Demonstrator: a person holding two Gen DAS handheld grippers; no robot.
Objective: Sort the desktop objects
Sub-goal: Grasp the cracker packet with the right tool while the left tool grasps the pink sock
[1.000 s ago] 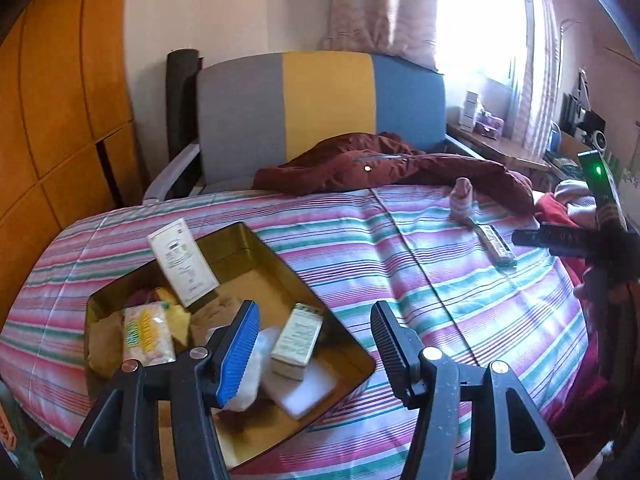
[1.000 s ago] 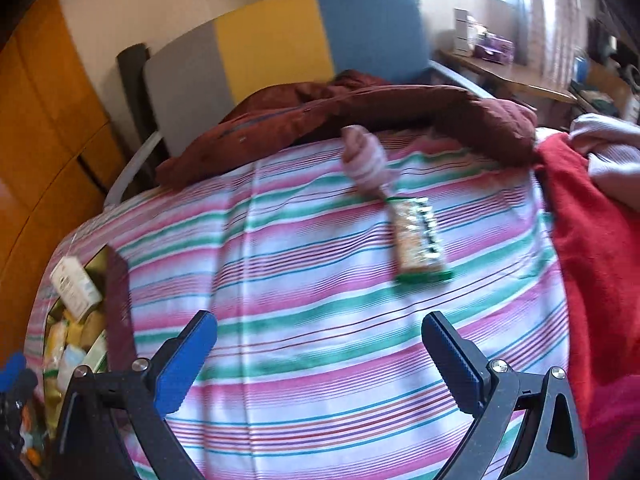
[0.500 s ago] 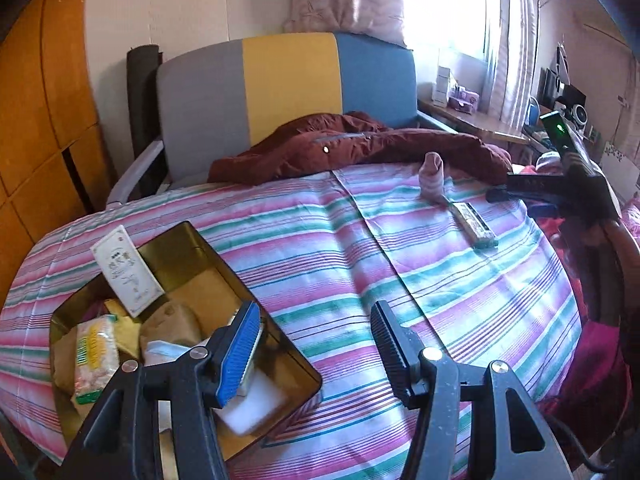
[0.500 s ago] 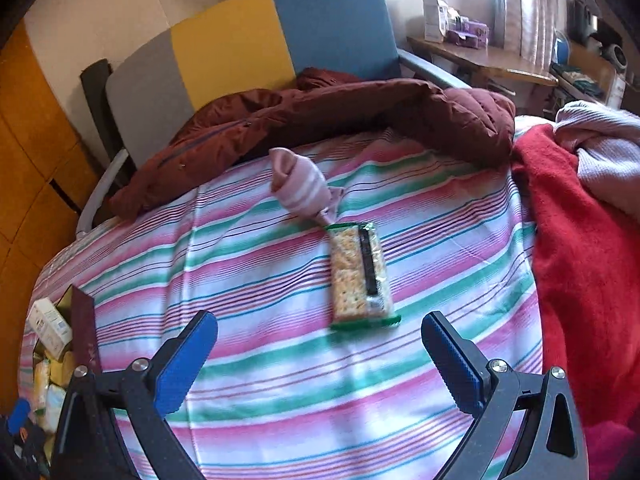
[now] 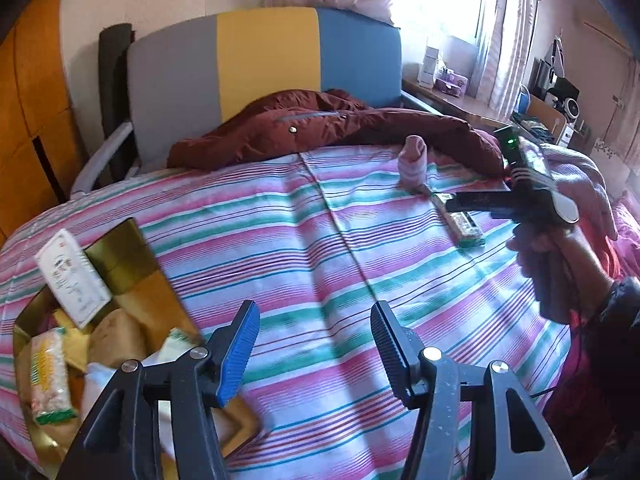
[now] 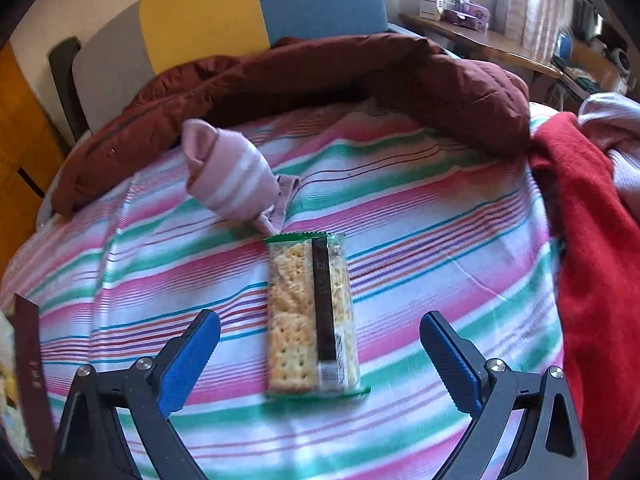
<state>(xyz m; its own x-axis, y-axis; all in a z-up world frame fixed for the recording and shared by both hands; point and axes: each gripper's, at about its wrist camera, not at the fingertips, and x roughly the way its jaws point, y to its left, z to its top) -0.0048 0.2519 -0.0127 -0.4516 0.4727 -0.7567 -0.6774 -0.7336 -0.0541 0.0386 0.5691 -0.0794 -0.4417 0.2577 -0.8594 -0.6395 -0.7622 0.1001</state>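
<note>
A cracker packet [image 6: 311, 316] with green ends lies on the striped bedspread [image 6: 420, 240]. A rolled pink striped sock [image 6: 230, 174] lies just beyond it, touching its far end. My right gripper [image 6: 320, 356] is open and empty, its fingers straddling the packet's near half from above. In the left wrist view the packet [image 5: 464, 228] and sock [image 5: 414, 162] lie far right under the right gripper [image 5: 472, 202]. My left gripper [image 5: 314, 344] is open and empty above the bedspread, right of a gold tin [image 5: 124, 252] holding several packets and boxes.
A dark red jacket [image 6: 320, 76] lies across the far side of the bed. A red blanket [image 6: 592, 260] and pink clothes are heaped at the right. A grey, yellow and blue chair [image 5: 264, 60] stands behind. The tin's dark lid edge [image 6: 28, 348] shows at the left.
My right gripper has moved forward and down over the cracker packet, which now lies between its fingers. My left gripper has swung right, away from the tin. Both stay open.
</note>
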